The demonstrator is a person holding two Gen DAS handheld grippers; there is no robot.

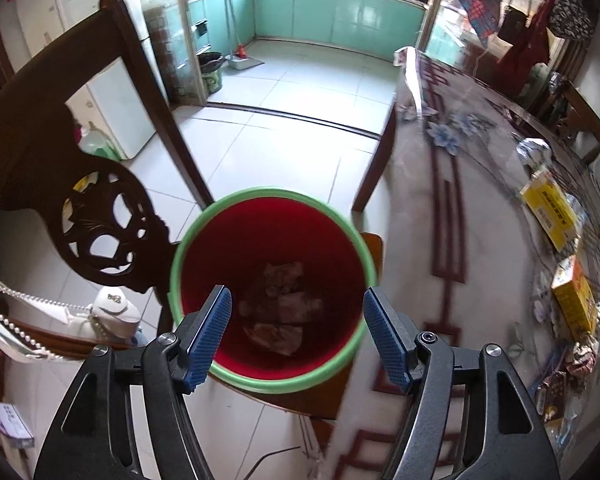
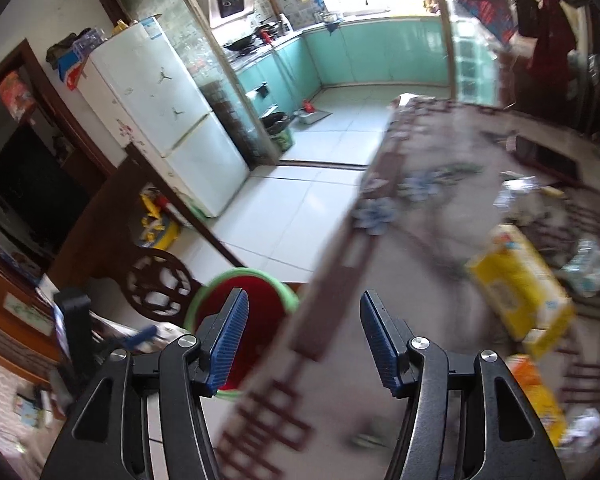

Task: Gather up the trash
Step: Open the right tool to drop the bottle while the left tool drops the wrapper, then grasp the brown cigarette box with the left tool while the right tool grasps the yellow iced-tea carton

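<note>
A red bin with a green rim (image 1: 188, 248) stands on a wooden seat beside the table, with crumpled wrappers (image 1: 278, 312) at its bottom. My left gripper (image 1: 296, 320) hangs right above the bin's mouth, open, with nothing between its blue pads. The right wrist view is blurred: my right gripper (image 2: 302, 332) is open and empty over the table's left edge, with the bin (image 2: 260, 276) just left of it. Yellow boxes (image 2: 516, 276) and crumpled wrappers (image 2: 588, 264) lie on the table (image 2: 420, 240) to the right. In the left wrist view the yellow boxes (image 1: 548, 208) sit at the far right.
A carved dark wooden chair back (image 1: 100, 220) rises left of the bin. A white fridge (image 2: 168, 112) stands at the left wall. Pale tiled floor (image 1: 300, 92) leads to a kitchen with green cabinets, a dustpan and a dark waste bucket (image 1: 210, 66).
</note>
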